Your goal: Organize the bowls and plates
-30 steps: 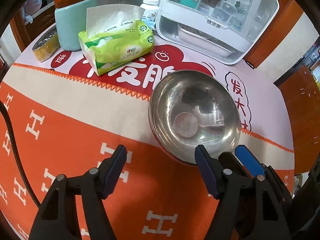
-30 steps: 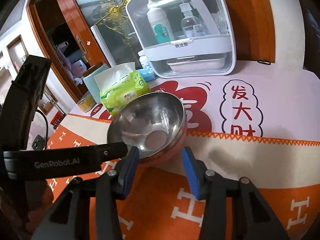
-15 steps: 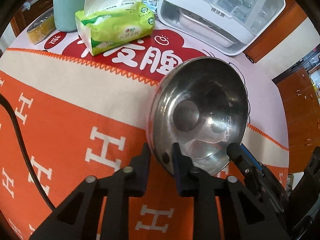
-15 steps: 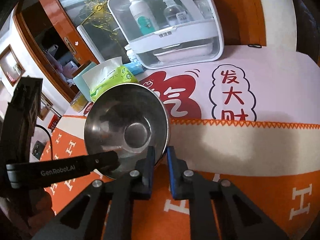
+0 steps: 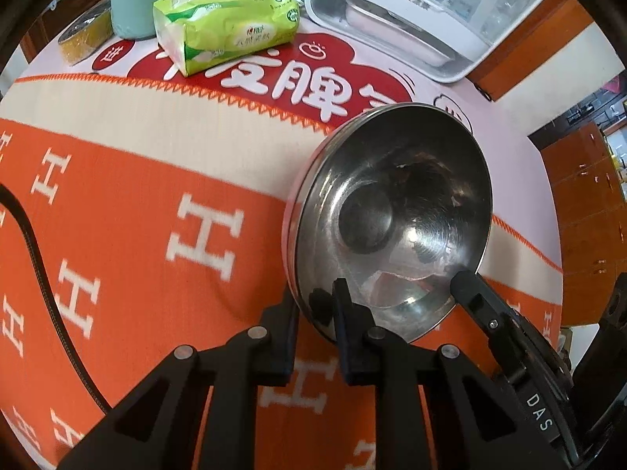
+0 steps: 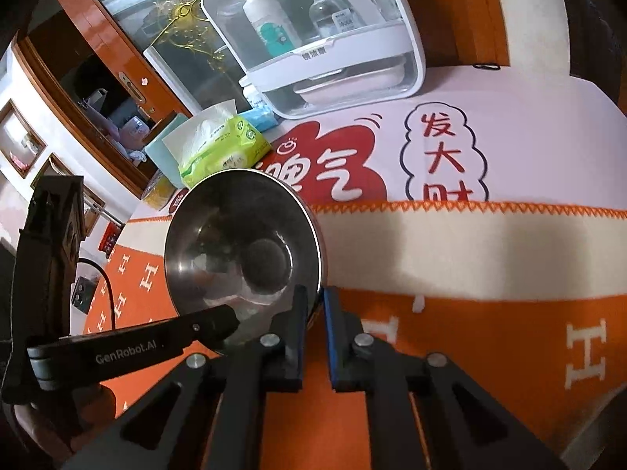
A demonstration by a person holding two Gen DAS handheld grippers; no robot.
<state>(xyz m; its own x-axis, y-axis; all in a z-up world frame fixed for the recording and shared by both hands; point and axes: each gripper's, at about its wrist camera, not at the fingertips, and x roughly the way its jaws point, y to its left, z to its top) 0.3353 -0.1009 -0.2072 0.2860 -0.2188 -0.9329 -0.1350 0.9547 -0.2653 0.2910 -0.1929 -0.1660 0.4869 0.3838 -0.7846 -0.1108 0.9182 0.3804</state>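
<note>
A round stainless-steel bowl [image 5: 392, 215] was tilted up off the tablecloth [image 5: 156, 180], its polished, scuffed inside turned toward both cameras, a flat circular base dark at the centre. Its rim showed a doubled edge in the left wrist view, though whether that was a second bowl nested beneath I could not tell.

The left gripper [image 5: 315, 313] was clamped on the near rim: one black finger lay inside the bowl against the metal wall, the other outside it. The right gripper [image 6: 313, 305] pinched the rim a little further round in the same way, one finger inside and the blue-edged pad outside, with only the thin steel wall between. Each gripper's dark finger showed at the bowl's edge in the other's view.

The tablecloth was a soft woven fabric, orange with white H shapes, then a cream band finished in orange zigzag stitching, then a pale pink area printed with a red cloud and white characters. Behind the bowl, well apart, lay a green plastic tissue pack [image 5: 227, 19] with a crumpled white sheet sticking up, a smooth pale teal container [image 5: 133, 0], a yellow tape roll [image 5: 84, 35], and a glossy white storage box [image 6: 325, 39] with a clear domed lid holding bottles.
</note>
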